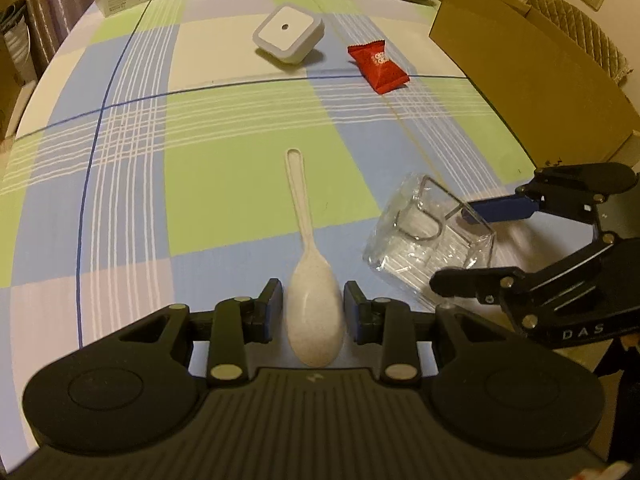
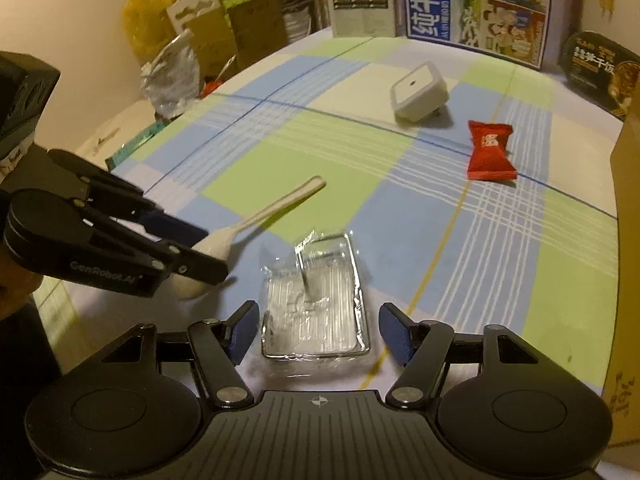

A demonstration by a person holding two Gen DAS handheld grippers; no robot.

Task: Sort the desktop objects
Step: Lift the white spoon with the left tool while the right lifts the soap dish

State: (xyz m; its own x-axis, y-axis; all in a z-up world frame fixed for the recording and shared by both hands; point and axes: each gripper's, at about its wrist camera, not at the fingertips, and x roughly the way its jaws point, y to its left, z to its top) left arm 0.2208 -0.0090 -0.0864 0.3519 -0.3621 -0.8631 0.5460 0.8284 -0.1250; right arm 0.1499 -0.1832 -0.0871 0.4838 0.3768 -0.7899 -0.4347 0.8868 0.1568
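Observation:
A white spoon (image 1: 312, 280) lies on the checked tablecloth, handle pointing away. My left gripper (image 1: 313, 306) has its pads on either side of the spoon's bowl, close to it but with small gaps. A clear plastic packet (image 2: 316, 312) with a metal clip inside lies between the open fingers of my right gripper (image 2: 320, 330). The packet also shows in the left wrist view (image 1: 428, 236), and the spoon in the right wrist view (image 2: 260, 216). A white square plug-in light (image 1: 289, 33) and a red candy wrapper (image 1: 378, 66) lie farther back.
An open cardboard box (image 1: 532, 76) stands on the right of the table. Printed cartons (image 2: 476, 4) and a round black food tub (image 2: 600, 70) line the far edge. Bags and boxes (image 2: 188, 40) stand beyond the table's left side.

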